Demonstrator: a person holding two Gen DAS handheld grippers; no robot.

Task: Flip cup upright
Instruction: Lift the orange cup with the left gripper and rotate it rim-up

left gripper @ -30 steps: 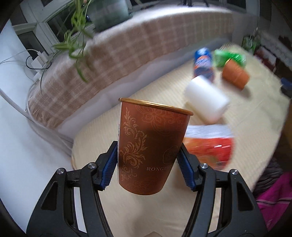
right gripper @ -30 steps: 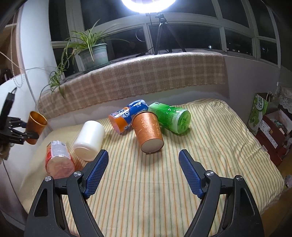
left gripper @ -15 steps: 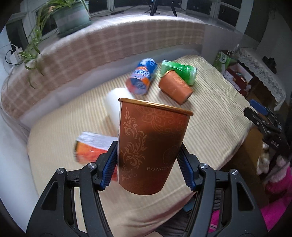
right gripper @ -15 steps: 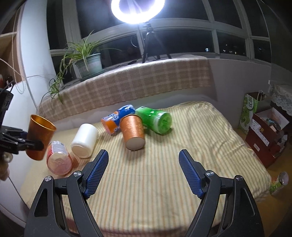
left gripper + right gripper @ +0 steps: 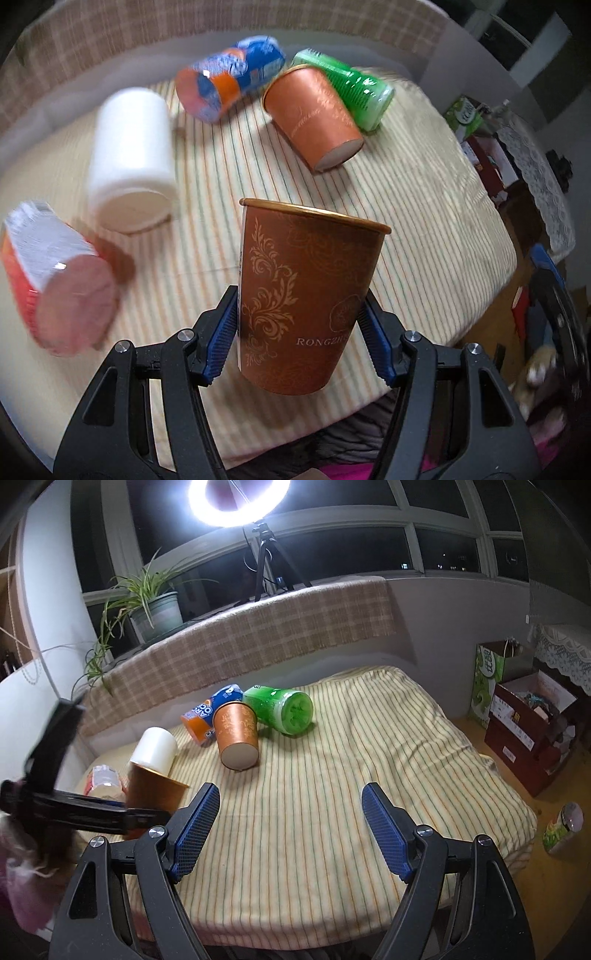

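My left gripper [image 5: 301,338] is shut on a brown paper cup [image 5: 306,295] with gold floral print, held upright with its rim up, above the near edge of the striped cloth. The same cup [image 5: 153,795] shows at the left of the right wrist view, in the left gripper [image 5: 147,814]. A second orange cup [image 5: 314,118] lies on its side near the back, also seen in the right wrist view [image 5: 236,734]. My right gripper [image 5: 290,830] is open and empty above the cloth's near edge.
On the striped cloth [image 5: 351,775] lie a white canister [image 5: 131,155], a red-labelled container [image 5: 55,273], a blue-orange can [image 5: 229,77] and a green bottle [image 5: 280,709]. Boxes [image 5: 532,734] stand on the floor at right. A plaid-covered ledge [image 5: 240,635] runs behind.
The left gripper has swung right and tilted down over the cloth, carrying the cup upright. The right gripper has drawn back and lifted slightly; its jaws stay open.
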